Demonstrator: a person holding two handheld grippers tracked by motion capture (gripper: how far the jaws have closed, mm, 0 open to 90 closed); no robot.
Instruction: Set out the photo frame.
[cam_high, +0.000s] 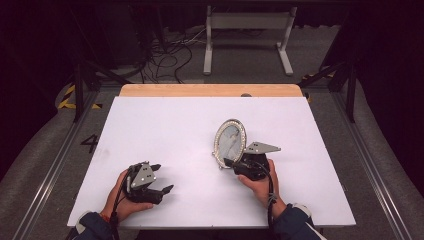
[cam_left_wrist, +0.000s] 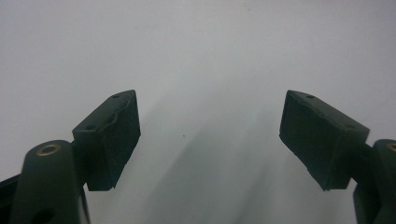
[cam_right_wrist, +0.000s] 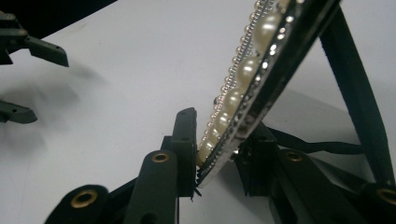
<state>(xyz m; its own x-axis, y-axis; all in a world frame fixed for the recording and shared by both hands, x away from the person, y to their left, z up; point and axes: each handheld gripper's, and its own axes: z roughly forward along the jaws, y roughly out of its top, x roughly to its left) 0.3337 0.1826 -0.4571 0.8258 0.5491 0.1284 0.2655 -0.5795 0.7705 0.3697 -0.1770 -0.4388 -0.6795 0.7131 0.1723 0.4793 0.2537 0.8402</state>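
Observation:
An oval picture frame (cam_high: 230, 140) with a rim of pearls stands tilted on the white table (cam_high: 175, 125), right of the middle. My right gripper (cam_high: 227, 162) reaches it from the near side and is shut on its lower rim. In the right gripper view the two jaws press on the pearl rim (cam_right_wrist: 252, 65) from front and back, and the frame's dark back strut (cam_right_wrist: 355, 93) leans to the right. My left gripper (cam_high: 162, 177) rests near the front left of the table, open, with nothing between its pads (cam_left_wrist: 112, 135). It also appears at the top left (cam_right_wrist: 49, 86) of the right gripper view.
A wooden strip (cam_high: 210, 90) runs along the table's far edge. Beyond it on the floor stand a white metal frame (cam_high: 247, 35) and a tangle of cables (cam_high: 165, 55). Dark metal struts (cam_high: 80, 85) flank the table's far corners.

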